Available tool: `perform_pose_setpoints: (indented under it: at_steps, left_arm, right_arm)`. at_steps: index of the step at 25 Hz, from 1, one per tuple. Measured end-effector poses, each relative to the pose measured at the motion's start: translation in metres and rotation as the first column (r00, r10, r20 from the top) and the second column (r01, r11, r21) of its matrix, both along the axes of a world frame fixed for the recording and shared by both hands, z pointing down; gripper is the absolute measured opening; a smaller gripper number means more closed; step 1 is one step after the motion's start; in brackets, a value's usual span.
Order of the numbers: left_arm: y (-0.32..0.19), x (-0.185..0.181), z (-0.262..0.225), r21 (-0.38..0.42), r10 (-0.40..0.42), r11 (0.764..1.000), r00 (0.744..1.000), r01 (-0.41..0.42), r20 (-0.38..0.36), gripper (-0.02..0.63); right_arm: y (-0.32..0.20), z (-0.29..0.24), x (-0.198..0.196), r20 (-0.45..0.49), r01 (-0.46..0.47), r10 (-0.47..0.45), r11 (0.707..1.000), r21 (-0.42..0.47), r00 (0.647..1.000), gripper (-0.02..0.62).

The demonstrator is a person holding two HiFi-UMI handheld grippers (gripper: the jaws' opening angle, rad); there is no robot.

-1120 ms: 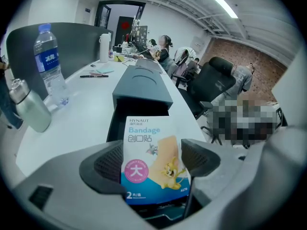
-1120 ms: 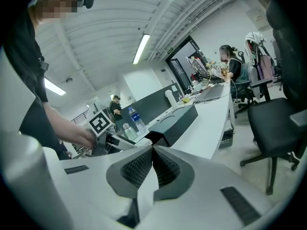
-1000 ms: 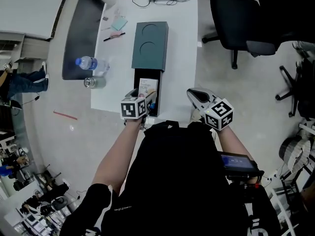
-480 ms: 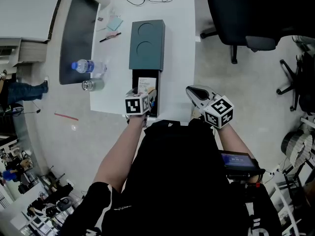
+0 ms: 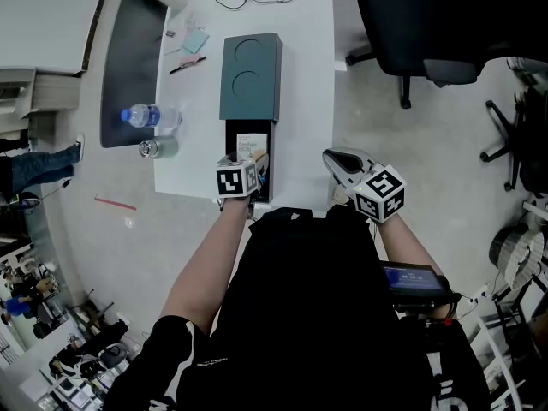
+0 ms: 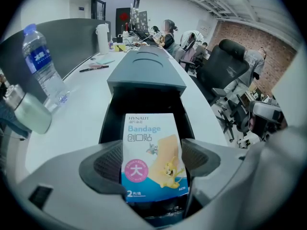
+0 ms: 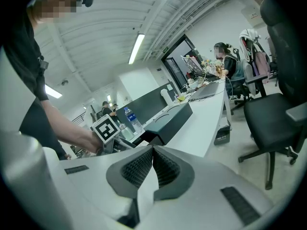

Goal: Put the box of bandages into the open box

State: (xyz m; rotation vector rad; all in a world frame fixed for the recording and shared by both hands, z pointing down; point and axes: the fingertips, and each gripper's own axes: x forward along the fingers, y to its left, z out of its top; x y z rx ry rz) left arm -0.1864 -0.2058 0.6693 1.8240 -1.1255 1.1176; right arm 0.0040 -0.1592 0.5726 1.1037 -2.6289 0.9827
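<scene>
Left gripper [image 6: 152, 161] clamps one bandage box [image 6: 148, 133], printed "HYNAUT Bandage"; one open box [image 6: 144, 96] directly ahead. Right gripper [image 7: 152, 166] jaws closed, empty.

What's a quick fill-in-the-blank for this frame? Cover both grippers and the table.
The left gripper has its fingers shut on the bandage box, whose front reads HYNAUT ___.
The right gripper has its fingers shut on ___.
Left of the open box, the clear plastic container standing upright is a water ___.
Missing: Bandage; nothing; bottle.
</scene>
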Motion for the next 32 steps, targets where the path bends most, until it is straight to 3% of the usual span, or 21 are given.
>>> perform_pose_setpoints:
  at_steps: [12,16,20,32]
  left_arm:
    - [0.000,-0.005,-0.019,0.090,-0.033,0.995,0.999,0.033,-0.009,0.383]
    - [0.008,-0.005,-0.027,0.147,-0.091,0.984,0.995,0.097,-0.045,0.383]
    - [0.021,0.000,-0.046,0.220,-0.100,0.968,0.991,0.119,-0.093,0.378]
    - [0.068,-0.006,-0.110,0.422,-0.112,0.882,0.963,0.210,-0.245,0.075]
  right_arm:
    - [0.016,-0.010,0.007,0.002,0.026,-0.026,0.999,0.022,1.000,0.026]
    - [0.022,-0.013,0.013,-0.018,0.066,-0.065,0.997,0.035,0.998,0.026]
    - [0.028,-0.018,0.017,-0.022,0.101,-0.100,0.993,0.061,0.995,0.026]
    - [0.032,-0.042,-0.008,-0.053,0.201,-0.195,0.965,0.170,0.979,0.026]
